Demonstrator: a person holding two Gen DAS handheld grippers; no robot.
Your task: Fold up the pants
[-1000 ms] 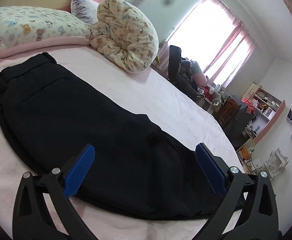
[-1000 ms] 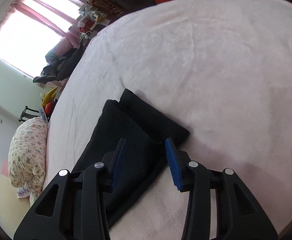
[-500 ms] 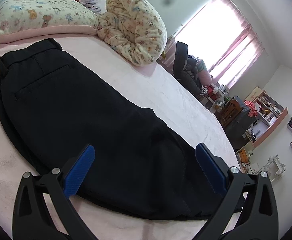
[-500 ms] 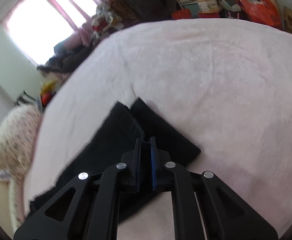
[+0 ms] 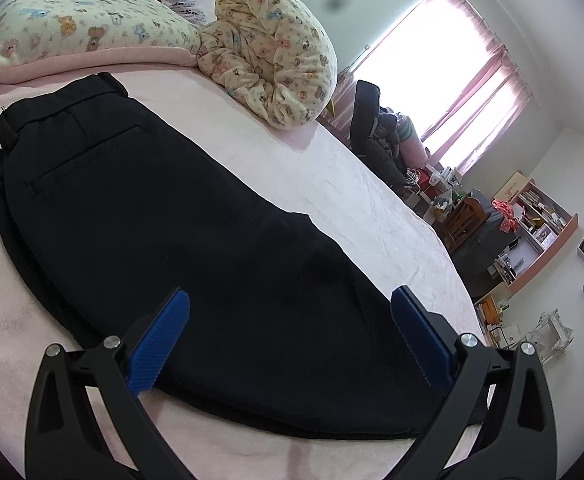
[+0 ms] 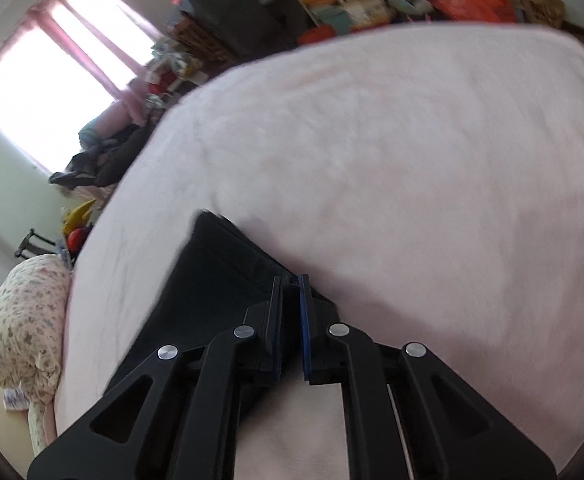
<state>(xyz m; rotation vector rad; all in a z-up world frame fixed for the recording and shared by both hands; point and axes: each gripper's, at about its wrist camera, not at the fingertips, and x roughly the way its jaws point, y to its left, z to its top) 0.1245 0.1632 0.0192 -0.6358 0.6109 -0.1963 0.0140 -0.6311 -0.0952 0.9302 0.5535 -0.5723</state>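
- Pants, black, lie flat on the pink bed, already doubled leg on leg; the waistband sits at the far left, near the floral pillow, and the legs run toward the near right.
- Beside the pillow rests a rolled floral quilt, well apart from the cloth.
- At mid-length, the left gripper hangs over the legs, its jaws spread wide and nothing between them; the blue pads frame the fabric without pressing it.
- Further right, in the right wrist view, the hem end of the pants points away from the camera, toward the window side of the room.
- At that hem the right gripper has its jaws drawn nearly together, with a thin layer of dark cloth pinched between them at the near corner.
- The garment's long axis runs from waistband on the left to hem on the right, so the right hand is the nearer one to the free end.
- Judging by this, the coming fold likely turns on carrying the hem along that axis toward the waistband, while the left gripper is placed to steady or mark the crease at the middle.
- One risk: only a small bite of fabric is held, so the lower leg could slip free.
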